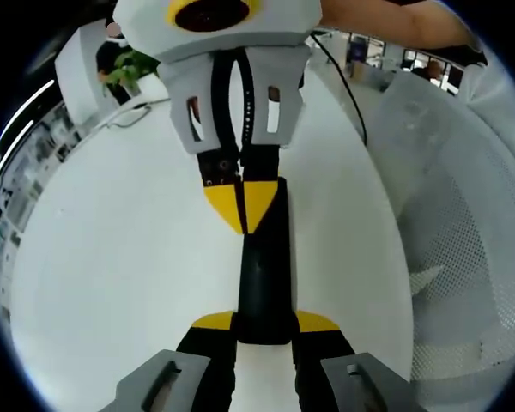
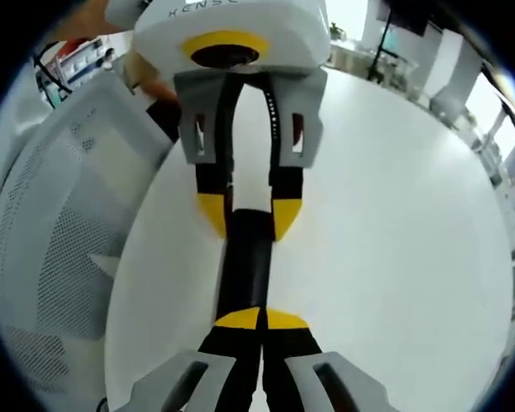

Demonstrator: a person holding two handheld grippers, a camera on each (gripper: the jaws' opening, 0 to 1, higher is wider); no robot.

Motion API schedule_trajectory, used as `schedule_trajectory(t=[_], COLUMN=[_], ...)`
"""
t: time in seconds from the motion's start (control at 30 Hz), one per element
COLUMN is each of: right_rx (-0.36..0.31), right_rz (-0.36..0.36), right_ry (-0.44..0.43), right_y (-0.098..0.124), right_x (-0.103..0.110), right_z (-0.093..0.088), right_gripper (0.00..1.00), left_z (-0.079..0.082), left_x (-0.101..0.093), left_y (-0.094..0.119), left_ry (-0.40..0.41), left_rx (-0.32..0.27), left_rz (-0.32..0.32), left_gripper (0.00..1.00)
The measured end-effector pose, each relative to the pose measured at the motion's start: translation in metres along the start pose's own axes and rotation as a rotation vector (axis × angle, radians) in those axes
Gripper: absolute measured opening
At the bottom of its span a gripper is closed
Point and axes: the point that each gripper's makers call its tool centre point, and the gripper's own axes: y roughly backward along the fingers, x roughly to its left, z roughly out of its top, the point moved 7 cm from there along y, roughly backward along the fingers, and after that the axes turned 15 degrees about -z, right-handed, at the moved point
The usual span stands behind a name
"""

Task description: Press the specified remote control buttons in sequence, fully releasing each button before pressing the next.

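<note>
Your left gripper [image 1: 265, 319] grips one end of the remote [image 1: 263, 275], a slim, matte black bar lying flat on the smooth white table [image 1: 112, 257]; its yellow-tipped jaws sit on either side of the remote. Your right gripper [image 2: 261, 318] is pinched closed, tips touching the remote's opposite end. Beside the remote, a white mesh chair [image 1: 472, 240] stands at the table's edge. On the remote's other side the tabletop spreads wide and bare.
</note>
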Motion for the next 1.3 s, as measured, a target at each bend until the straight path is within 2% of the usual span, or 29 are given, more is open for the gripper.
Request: schedule_trajectory(t=[0.4, 0.97, 1.3], right_rx=[0.006, 0.061, 0.062], right_rz=[0.012, 0.031, 0.031], right_ry=[0.011, 0.071, 0.066], right_y=[-0.0014, -0.0038, -0.0036], right_x=[0.0002, 0.0004, -0.0001], right_z=[0.0001, 0.0051, 0.0047], right_gripper=[0.0, 0.0, 0.0], left_z=[-0.0006, -0.0002, -0.0006], left_x=[-0.0006, -0.0023, -0.002], left_y=[0.0, 0.0005, 0.0006], left_ry=[0.005, 0.017, 0.017], left_rx=[-0.007, 0.0, 0.003], left_rz=[0.002, 0.012, 0.013], left_gripper=[0.23, 0.23, 0.23])
